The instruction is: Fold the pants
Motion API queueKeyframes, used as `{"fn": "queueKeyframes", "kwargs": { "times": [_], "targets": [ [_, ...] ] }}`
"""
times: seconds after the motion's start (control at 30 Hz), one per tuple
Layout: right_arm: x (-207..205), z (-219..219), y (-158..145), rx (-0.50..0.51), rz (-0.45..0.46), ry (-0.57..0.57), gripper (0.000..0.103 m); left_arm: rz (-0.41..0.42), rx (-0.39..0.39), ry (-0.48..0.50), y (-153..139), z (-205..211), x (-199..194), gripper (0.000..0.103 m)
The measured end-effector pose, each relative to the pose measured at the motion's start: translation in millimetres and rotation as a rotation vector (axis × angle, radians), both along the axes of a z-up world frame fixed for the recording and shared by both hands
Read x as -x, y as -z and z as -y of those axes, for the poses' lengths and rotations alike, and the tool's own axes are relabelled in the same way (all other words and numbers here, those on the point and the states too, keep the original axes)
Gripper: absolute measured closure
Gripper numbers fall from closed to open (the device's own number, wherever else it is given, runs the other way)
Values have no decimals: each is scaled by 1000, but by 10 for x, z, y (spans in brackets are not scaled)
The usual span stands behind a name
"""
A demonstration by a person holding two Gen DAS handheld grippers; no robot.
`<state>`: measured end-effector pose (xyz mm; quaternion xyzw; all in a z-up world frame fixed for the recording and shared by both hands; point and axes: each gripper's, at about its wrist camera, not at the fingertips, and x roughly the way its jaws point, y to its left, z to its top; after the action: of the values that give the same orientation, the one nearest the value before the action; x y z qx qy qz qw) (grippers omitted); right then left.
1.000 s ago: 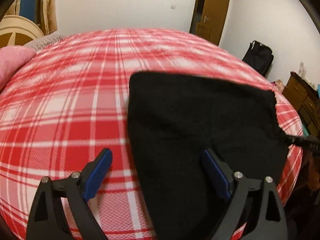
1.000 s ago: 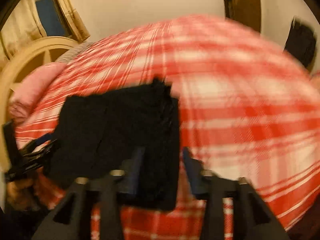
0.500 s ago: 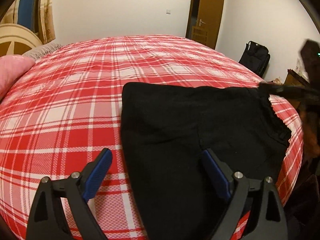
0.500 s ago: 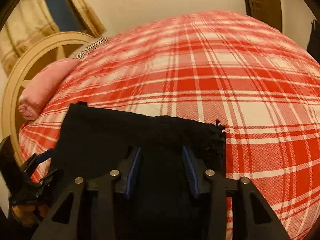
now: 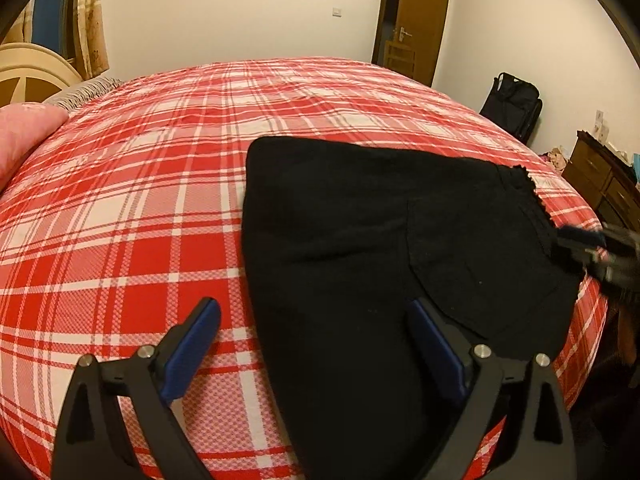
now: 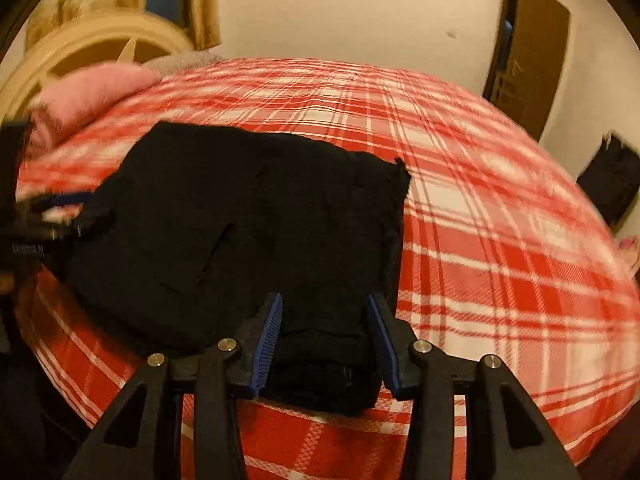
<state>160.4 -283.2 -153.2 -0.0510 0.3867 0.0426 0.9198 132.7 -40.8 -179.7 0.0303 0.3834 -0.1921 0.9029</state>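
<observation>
On the red plaid bed (image 5: 120, 200), seeing black pants (image 5: 340, 240) lying folded flat near the front edge, toward five o'clock from the middle of the bedspread in the left wrist view. Holding the left tongs (image 5: 312, 308) released and spread wide just above the cloth: hovering the left finger over bare plaid at seven o'clock and the right finger over the black fabric at five o'clock, gripping nothing. Clenching the right tongs (image 6: 325, 304) on the thick folded near edge of the pants at six o'clock in the right wrist view, having just been closing them, with the bunched cloth filling the gap between the blue pads. Showing those same tongs blurred at three o'clock in the left wrist view, at the frayed right edge of the garment. Spreading the rest of the pants up toward ten o'clock from the right tongs, with a pocket slit showing on top. Leaving a pink pillow (image 5: 24, 132) at nine o'clock by the cream headboard (image 6: 92, 52), a brown door (image 5: 420, 20) at one o'clock, a black bag (image 5: 516, 104) and a wooden dresser (image 5: 600, 176) at two to three o'clock.
</observation>
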Motion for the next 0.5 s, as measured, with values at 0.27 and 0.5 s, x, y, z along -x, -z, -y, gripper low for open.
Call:
{"fn": "queueKeyframes", "kwargs": {
  "times": [0.27, 0.5],
  "targets": [
    [-7, 262, 122, -140, -12, 35, 41, -28, 12, -7, 68, -16, -26, 0],
    [-21, 303, 133, -181, -31, 42, 40, -34, 25, -2, 87, -34, -13, 0]
  ]
}}
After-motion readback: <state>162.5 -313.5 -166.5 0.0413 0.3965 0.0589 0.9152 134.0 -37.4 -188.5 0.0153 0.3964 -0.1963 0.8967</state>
